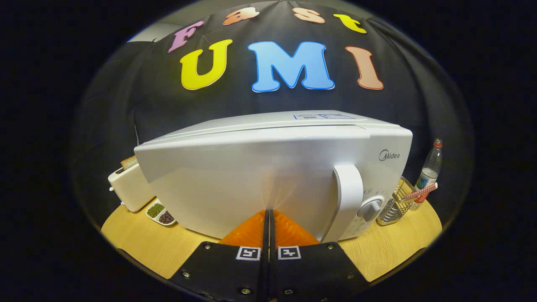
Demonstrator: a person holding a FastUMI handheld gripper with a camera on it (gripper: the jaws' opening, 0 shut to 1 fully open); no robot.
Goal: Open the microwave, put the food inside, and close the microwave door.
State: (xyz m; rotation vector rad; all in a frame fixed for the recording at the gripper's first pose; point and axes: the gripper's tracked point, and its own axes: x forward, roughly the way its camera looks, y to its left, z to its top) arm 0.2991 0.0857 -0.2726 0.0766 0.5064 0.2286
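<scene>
A white microwave [268, 167] stands on the wooden table, its door closed and flush with the body. A curved white handle [349, 197] runs down the door's right side, with a round dial [371, 207] beside it. My gripper [269, 211] is shut, the two fingers pressed together with nothing between them. Their tips touch or nearly touch the door front, left of the handle, and a faint reflection of them shows on the door.
A white toaster [128, 186] with a bread slice stands left of the microwave. A small divided dish [161, 213] of dark and green grains lies beside it. To the right are a wire rack [396, 203] and a clear bottle [428, 172]. The wooden table [142, 243] shows on both sides.
</scene>
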